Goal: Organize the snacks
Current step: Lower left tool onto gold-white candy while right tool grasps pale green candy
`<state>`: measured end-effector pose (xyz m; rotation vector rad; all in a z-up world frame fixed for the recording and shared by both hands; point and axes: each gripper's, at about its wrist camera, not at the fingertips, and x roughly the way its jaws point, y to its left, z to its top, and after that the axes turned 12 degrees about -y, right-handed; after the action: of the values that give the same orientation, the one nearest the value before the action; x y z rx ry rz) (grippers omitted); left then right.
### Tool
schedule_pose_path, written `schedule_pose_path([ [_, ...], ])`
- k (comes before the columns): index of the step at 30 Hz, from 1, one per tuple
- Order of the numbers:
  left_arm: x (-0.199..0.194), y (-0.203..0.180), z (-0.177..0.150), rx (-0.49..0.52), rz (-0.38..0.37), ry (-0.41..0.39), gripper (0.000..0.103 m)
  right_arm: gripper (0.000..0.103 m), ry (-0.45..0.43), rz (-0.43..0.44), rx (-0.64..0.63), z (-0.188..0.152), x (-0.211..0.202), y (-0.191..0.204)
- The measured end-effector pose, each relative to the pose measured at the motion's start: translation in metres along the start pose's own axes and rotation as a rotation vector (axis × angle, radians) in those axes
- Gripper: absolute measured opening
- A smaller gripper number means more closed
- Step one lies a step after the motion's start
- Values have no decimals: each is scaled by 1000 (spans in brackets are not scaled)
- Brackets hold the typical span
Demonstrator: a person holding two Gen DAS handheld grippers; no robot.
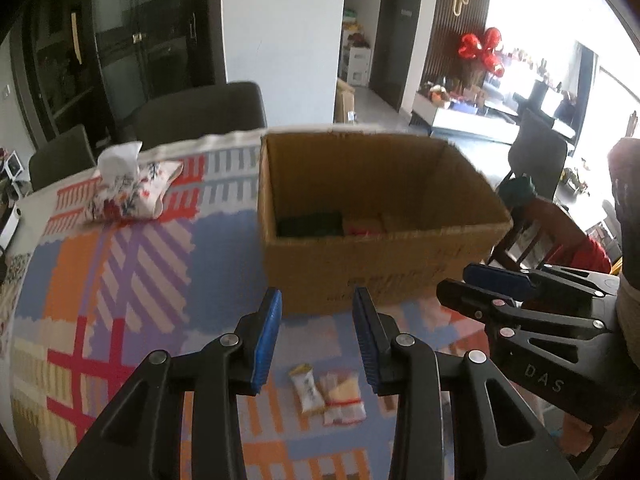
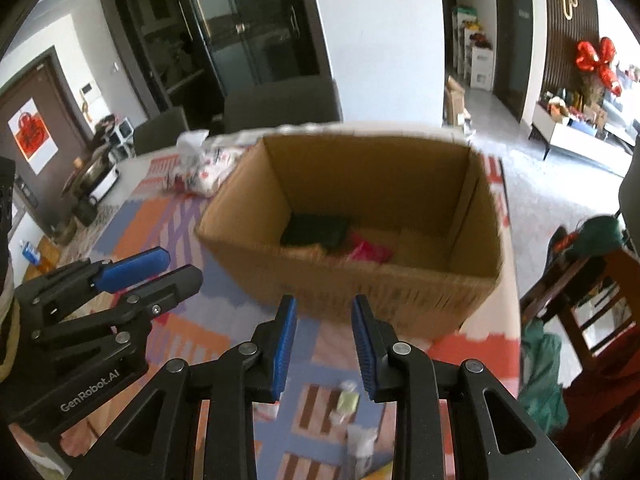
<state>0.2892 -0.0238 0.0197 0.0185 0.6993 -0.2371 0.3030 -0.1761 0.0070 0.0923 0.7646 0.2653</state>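
An open cardboard box point(image 1: 376, 276) stands on the patterned tablecloth; it also shows in the right wrist view point(image 2: 360, 292). Inside lie a dark green packet point(image 2: 316, 230) and a pink-red packet point(image 2: 370, 252). My left gripper point(image 1: 318, 340) is open and empty above the table, in front of the box. Below it lie a yellow-white snack packet point(image 1: 307, 390) and a clear packet with a red band point(image 1: 343, 398). My right gripper point(image 2: 325, 344) is open and empty, just right of the left one. Below it lie a pale green snack point(image 2: 347, 400) and a clear packet point(image 2: 362, 440).
A floral tissue pouch point(image 1: 128, 188) lies at the table's far left. Dark chairs point(image 1: 200, 112) stand behind the table. A wooden chair point(image 2: 592, 304) with clothes stands off the right edge. The table edge runs just right of the box.
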Motion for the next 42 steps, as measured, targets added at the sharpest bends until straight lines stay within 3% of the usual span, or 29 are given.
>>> schedule_pose_path([
  [16,35,18,-64,-42,2,215,35,30,217,-107,37,-46,36,-4],
  [23,59,24,-81,-68,-3,293,32,30,284,-109,66,-65,52,-9],
  [42,105,24,-94,-95,12,397,27,30,369,-134,115,-81,85,-21],
])
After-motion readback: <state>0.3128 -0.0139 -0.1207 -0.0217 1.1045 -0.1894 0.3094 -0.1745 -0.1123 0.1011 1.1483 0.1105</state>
